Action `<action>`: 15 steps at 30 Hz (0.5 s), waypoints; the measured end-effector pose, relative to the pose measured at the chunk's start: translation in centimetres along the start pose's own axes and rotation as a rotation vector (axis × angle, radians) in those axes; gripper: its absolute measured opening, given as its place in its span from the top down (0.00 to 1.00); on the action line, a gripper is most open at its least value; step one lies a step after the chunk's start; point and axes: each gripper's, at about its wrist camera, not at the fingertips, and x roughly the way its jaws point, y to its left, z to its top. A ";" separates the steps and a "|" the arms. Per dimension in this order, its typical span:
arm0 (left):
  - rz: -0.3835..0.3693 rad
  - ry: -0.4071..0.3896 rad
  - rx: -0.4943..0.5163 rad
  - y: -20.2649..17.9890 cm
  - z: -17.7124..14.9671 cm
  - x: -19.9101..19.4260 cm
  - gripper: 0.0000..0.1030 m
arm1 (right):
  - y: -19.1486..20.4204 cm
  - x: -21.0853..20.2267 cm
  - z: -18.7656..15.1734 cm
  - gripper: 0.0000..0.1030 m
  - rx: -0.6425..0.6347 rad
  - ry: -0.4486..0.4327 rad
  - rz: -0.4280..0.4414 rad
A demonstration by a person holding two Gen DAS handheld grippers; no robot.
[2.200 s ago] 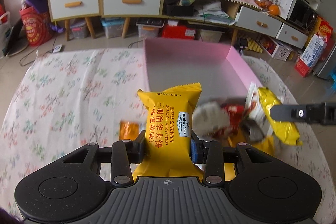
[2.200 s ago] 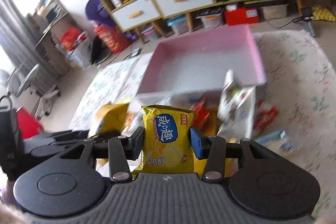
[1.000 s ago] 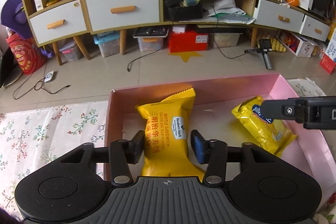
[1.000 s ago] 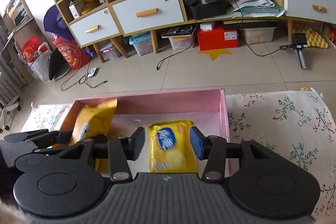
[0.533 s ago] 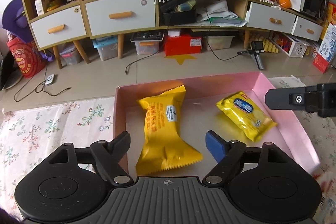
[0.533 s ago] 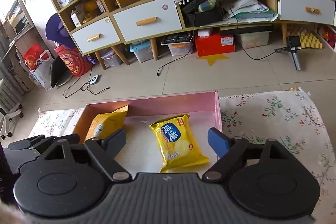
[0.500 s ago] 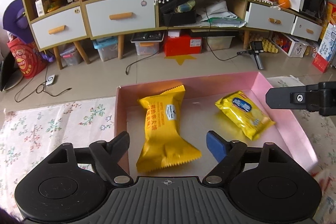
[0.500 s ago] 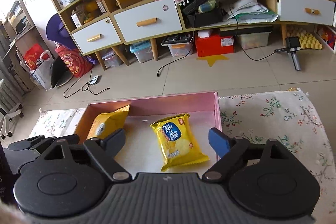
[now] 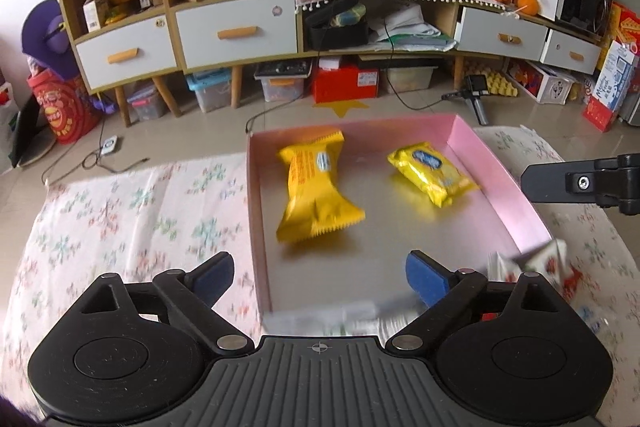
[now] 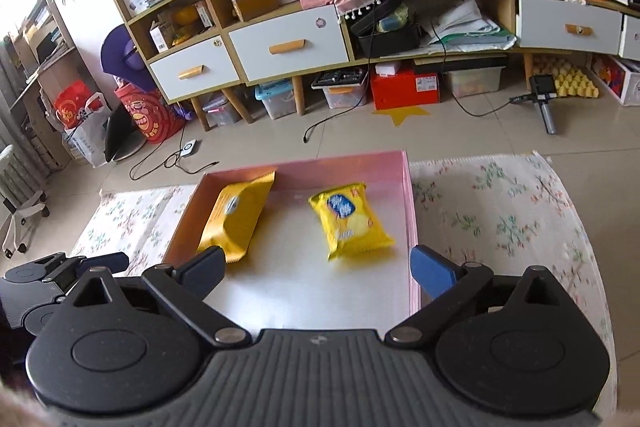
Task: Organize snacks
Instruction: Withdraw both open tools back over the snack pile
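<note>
A pink box (image 9: pixel 496 163) (image 10: pixel 412 203) sits on the floral cloth. Inside it lie a yellow waffle sandwich pack (image 9: pixel 312 187) (image 10: pixel 236 215) on the left and a yellow chips bag (image 9: pixel 432 167) (image 10: pixel 348 219) on the right. My left gripper (image 9: pixel 320 281) is open and empty above the box's near end. My right gripper (image 10: pixel 316 269) is open and empty above the box's near right part; it shows at the right edge of the left wrist view (image 9: pixel 584 183). The left gripper shows at the lower left of the right wrist view (image 10: pixel 60 279).
Loose snack packs (image 9: pixel 536 263) lie blurred on the cloth by the box's near right corner. The floral cloth (image 9: pixel 120 219) (image 10: pixel 500 219) spreads on both sides of the box. Cabinets (image 10: pixel 288 47) and floor boxes stand beyond.
Both grippers opened and let their packs drop into the box, then drew back toward me and up. The packs now lie farther from the fingers.
</note>
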 end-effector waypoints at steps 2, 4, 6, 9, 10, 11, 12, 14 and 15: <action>-0.003 0.009 -0.009 0.1 -0.9 -0.7 0.08 | 0.2 -0.6 -0.5 0.02 -0.004 -0.001 -0.005; -0.006 0.018 -0.014 0.2 -1.7 -1.4 0.07 | 0.4 -1.3 -1.2 0.00 -0.005 -0.007 -0.006; -0.002 0.027 -0.016 0.2 -2.8 -2.1 0.06 | 0.5 -1.9 -2.1 0.00 0.003 -0.006 -0.004; 0.003 0.034 -0.024 0.4 -4.2 -3.1 0.06 | 0.7 -2.4 -3.2 0.00 0.013 0.014 -0.004; 0.000 0.036 -0.032 0.5 -4.6 -3.4 0.06 | 0.7 -2.6 -3.6 0.00 0.008 0.017 -0.005; -0.003 0.041 -0.039 0.6 -5.0 -3.6 0.06 | 0.8 -2.8 -4.0 0.00 0.004 0.018 -0.008; -0.006 0.047 -0.045 0.7 -5.4 -3.8 0.06 | 0.9 -3.0 -4.5 0.00 -0.002 0.021 -0.012; -0.010 0.060 -0.051 0.7 -6.2 -4.2 0.06 | 1.0 -3.2 -5.3 0.00 -0.004 0.022 -0.017; -0.011 0.064 -0.052 0.6 -6.7 -4.4 0.05 | 1.1 -3.3 -5.8 0.00 -0.003 0.024 -0.018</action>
